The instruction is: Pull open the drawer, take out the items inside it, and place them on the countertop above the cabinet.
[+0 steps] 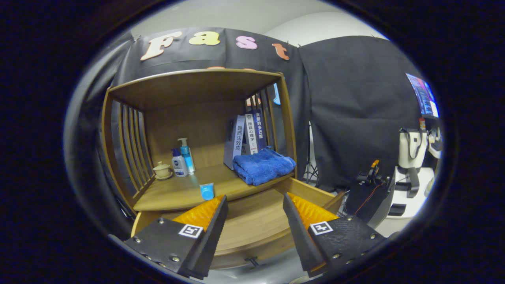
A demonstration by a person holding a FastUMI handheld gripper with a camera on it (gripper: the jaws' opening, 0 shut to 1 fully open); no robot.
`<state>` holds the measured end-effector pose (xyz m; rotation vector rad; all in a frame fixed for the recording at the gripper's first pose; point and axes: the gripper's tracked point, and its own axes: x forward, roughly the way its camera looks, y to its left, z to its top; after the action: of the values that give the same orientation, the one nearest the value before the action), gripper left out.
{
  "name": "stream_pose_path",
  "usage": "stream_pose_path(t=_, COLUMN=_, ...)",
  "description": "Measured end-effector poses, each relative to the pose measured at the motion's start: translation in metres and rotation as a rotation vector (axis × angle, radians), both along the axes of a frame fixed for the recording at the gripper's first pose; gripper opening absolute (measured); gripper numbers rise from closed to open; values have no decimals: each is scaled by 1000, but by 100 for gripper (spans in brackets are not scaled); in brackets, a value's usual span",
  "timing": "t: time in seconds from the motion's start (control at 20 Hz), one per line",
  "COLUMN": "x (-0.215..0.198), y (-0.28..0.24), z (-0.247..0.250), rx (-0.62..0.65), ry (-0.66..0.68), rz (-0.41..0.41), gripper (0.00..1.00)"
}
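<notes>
Gripper view is being taken up below by the wooden drawer [256, 225], which is standing pulled out from the cabinet, its bare wooden floor showing between the two fingers and its small knob [252, 260] showing on the front panel below. The gripper [255, 205] is being held above the drawer with its fingers spread wide apart, nothing being gripped between them. Just beyond the left fingertip, a small blue tube [207, 191] is being seen standing on its cap at the front edge of the countertop [173, 197]. Further back on that countertop, a folded blue towel [262, 165] is lying to the right, with several upright books [246, 138] being propped behind it. Toward the left, a white bottle [179, 165] and a blue pump bottle [186, 156] are standing just beside each other, and a small lidded cup [162, 169] is sitting on a saucer near the slatted side wall [132, 146].
</notes>
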<state>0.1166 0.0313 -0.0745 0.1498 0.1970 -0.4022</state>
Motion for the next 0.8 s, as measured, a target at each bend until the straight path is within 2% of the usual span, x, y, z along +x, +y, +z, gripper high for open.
stream_pose_path(t=0.3, x=-26, y=10, z=-54, rx=14, ry=75, rz=33, gripper=84)
stream_pose_path(t=0.8, x=-36, y=26, z=-105, rx=42, ry=161, rz=92, gripper=84)
